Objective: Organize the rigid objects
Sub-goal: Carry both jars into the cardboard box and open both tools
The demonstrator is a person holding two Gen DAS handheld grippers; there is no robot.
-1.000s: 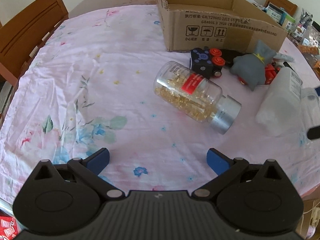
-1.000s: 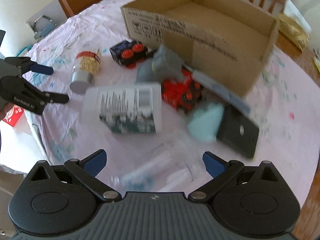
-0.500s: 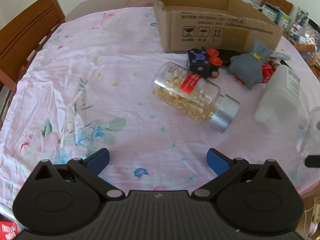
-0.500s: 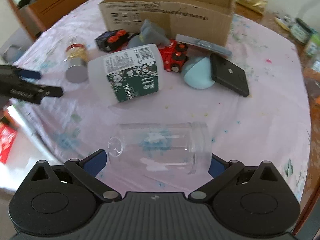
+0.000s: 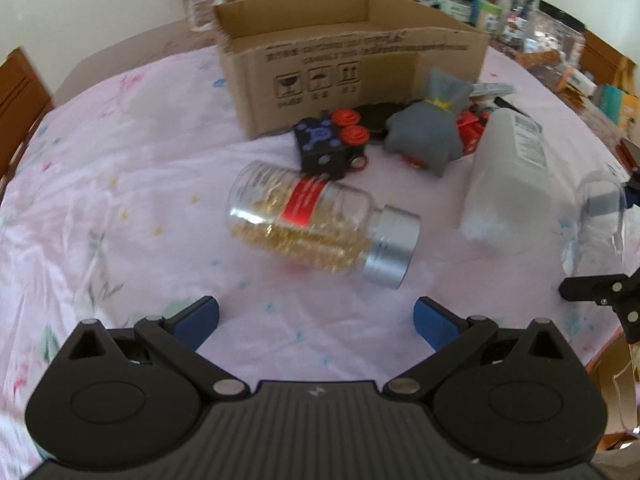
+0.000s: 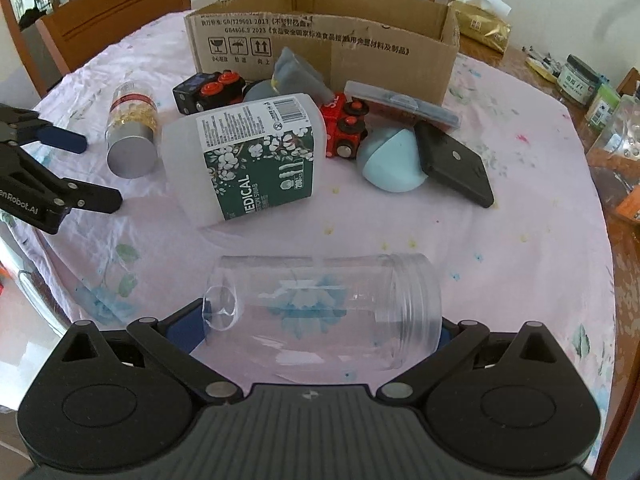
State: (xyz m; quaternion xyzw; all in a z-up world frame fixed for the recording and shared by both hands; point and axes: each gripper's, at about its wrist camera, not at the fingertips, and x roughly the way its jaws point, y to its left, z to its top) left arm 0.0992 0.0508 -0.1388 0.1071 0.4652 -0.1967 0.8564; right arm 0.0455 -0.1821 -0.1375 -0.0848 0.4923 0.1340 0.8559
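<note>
Right gripper (image 6: 320, 330) is gripping the clear jar (image 6: 324, 308) sideways, near the desk (image 6: 500, 264) edge. Left gripper (image 5: 316, 316) is hanging spread wide, empty, facing the pill bottle (image 5: 320, 222).

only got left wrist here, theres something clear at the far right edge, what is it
Observer: A clear plastic jar, lying on its side between the fingers of the right hand-held gripper. I cannot tell whether it is clamped.
Operator: lid on it
Observer: No lid. The threaded mouth is open and points to that gripper's right.
Operator: anything hidden behind the white bottle
Observer: Yes. Beyond the white bottle a light blue rounded object and a flat black object lie side by side.
</note>
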